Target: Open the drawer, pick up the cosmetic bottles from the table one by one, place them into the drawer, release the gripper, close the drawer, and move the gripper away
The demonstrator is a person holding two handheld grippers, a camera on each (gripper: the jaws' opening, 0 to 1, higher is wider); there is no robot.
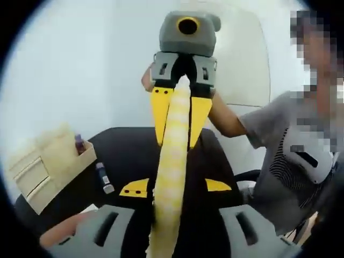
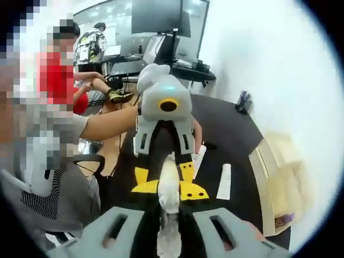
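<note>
— Where's the bottle [image 1: 174, 161]?
— Above the bench [image 1: 129, 156]. My right gripper [image 1: 180, 142] is clenched on its far end. Whether my left gripper [image 1: 176, 187] grips, I cannot tell.
— Handling?
— Probably light, stiff and slick. Take it mid-body.

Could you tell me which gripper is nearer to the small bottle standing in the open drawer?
Right, probably. The bottle sits off to the side of the right gripper, which is shut on the tube, level with its jaws; the left gripper is farther back.
</note>
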